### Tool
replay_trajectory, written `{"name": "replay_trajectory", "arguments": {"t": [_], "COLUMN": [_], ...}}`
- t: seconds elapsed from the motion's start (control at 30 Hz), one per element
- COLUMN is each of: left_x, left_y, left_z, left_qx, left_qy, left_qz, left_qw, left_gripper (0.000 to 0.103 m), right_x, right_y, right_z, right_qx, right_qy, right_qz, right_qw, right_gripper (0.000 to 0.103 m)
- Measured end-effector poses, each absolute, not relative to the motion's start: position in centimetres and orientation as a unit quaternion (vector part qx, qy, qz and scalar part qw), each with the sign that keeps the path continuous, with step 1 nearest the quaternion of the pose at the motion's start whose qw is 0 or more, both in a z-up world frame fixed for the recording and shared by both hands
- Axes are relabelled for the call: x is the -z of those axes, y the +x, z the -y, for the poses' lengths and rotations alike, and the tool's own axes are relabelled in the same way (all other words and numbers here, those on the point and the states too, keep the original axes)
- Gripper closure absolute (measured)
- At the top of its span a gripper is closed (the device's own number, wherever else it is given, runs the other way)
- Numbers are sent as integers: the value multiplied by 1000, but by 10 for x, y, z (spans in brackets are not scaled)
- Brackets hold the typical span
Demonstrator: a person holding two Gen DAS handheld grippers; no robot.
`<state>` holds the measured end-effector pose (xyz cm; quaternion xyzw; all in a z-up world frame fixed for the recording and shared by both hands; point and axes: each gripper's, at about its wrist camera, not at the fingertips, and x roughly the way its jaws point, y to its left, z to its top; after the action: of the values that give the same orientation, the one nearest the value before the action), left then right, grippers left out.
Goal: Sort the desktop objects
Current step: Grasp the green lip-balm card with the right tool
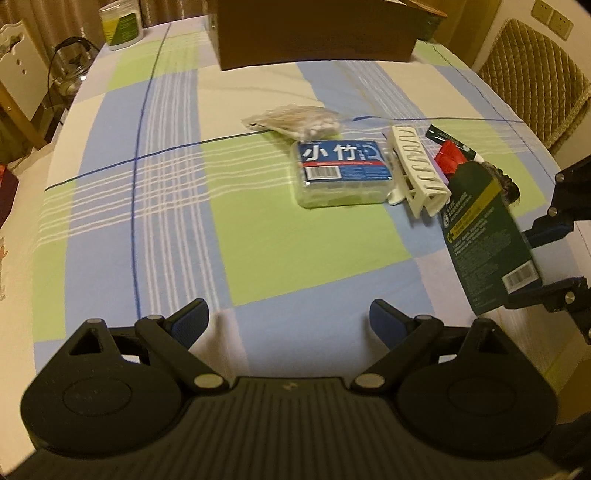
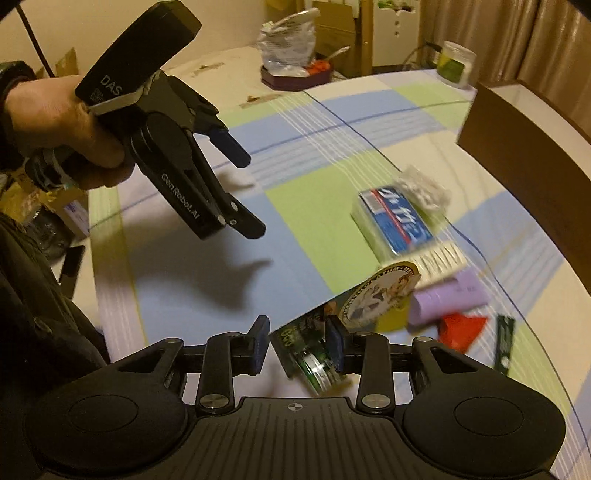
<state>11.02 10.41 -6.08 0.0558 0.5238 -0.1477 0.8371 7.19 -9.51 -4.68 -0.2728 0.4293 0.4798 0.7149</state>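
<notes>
The right gripper (image 2: pixel 297 345) holds a carded green pack (image 2: pixel 314 354) between half-closed jaws above the checked cloth (image 1: pixel 295 258), w/ left gripper (image 1: pixel 288 321) wide open and empty, so carry it slowly to the brown box (image 1: pixel 314 33), keeping the pack from slipping.

The bench's cloth (image 1: pixel 258 236) is checked in pale blue, green and cream, crossed by thin white stripes and dark blue lines. On it a blue-and-white labelled box (image 1: pixel 341 170); right of the box a white clip (image 1: pixel 417 170), a red piece (image 1: pixel 448 158), and a dark green card (image 1: pixel 487 236) with a yellow band.
</notes>
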Motion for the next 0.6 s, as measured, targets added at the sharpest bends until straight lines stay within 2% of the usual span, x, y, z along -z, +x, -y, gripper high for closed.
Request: {"name": "replay_trajectory", "arguments": {"t": [0.03, 0.07, 0.1, 0.17, 0.5, 0.53, 0.57, 0.6], "left_x": [60, 60, 59, 58, 58, 58, 59, 59], "left_y": [109, 107, 106, 104, 101, 101, 101, 101], "left_z": [-107, -110, -114, -120, -133, -133, -132, -131], "left_qx": [145, 142, 138, 131, 117, 117, 117, 118], "left_qy": [54, 52, 50, 46, 32, 31, 31, 30], "left_qz": [-523, -523, -523, -522, -520, -520, -521, -522], "left_qw": [838, 839, 840, 841, 846, 845, 845, 844], "left_gripper": [11, 11, 11, 11, 11, 11, 11, 11], "right_x": [48, 50, 51, 49, 57, 60, 63, 67], "right_y": [73, 73, 74, 71, 82, 83, 85, 87], "right_z": [90, 86, 83, 80, 106, 108, 107, 106], "right_qx": [-484, -487, -491, -493, -506, -508, -512, -515], "right_qy": [-274, -276, -281, -295, -339, -342, -341, -344], "right_qz": [-429, -429, -427, -413, -413, -414, -415, -417], "right_qw": [712, 709, 706, 706, 677, 674, 670, 665], "right_gripper": [67, 61, 42, 15, 15, 17, 29, 37]}}
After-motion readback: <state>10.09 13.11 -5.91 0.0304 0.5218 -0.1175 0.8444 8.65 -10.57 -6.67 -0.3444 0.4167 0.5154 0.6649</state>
